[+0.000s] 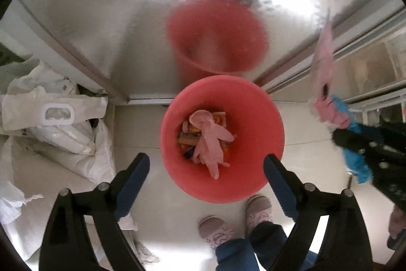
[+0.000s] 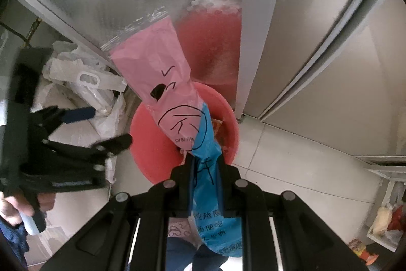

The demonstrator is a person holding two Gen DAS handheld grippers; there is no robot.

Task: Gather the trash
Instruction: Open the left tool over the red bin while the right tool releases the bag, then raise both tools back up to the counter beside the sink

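Pointing steeply down over red bin (image 1: 266,116), left gripper (image 1: 206,160) jaws spread, right gripper (image 2: 205,164) jaws pinching pink-blue wrapper (image 2: 162,73)

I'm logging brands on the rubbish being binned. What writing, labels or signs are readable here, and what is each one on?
"越" and "便吃": printed on the blue end of the pink-and-blue wrapper clamped in the right gripper; neighbouring characters are too blurred.
Small Latin line on the wrapper's pink part: too blurred to read.
Black brush-style strokes inside a circle on the wrapper: not legible.
Orange packets in the red bin: print too small.
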